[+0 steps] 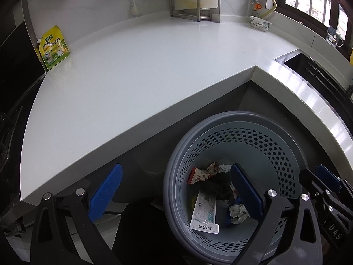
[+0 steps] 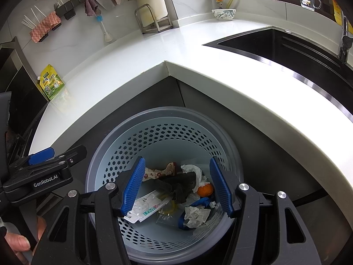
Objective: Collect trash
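Left claw (image 1: 176, 196) hangs spread wide and empty over the near-left rim of the grey bin (image 2: 106, 145), which sits on the floor in the tabletop's (image 2: 136, 50) inner corner. Inside the bin lie crumpled wrappers (image 2: 195, 216) and an orange (image 2: 205, 190). Above the bin's middle, the right claw (image 2: 177, 190) gapes wide too, empty.

Both cams look steeply down, close over the trash basket (image 1: 238, 132) (image 2: 165, 119) in the inner corner of the L-shaped counter (image 1: 132, 77) (image 2: 136, 53). Left wrist view: basket lower right of frame, right claw (image 1: 326, 181) at right edge. Right wrist view: basket bottom centre, left claw (image 2: 47, 162) at left edge. Shared: basket, counter, yellow pouch (image 1: 54, 47) (image 2: 51, 85), bowl (image 1: 260, 23) (image 2: 223, 14), sink (image 1: 308, 66) (image 2: 286, 48).
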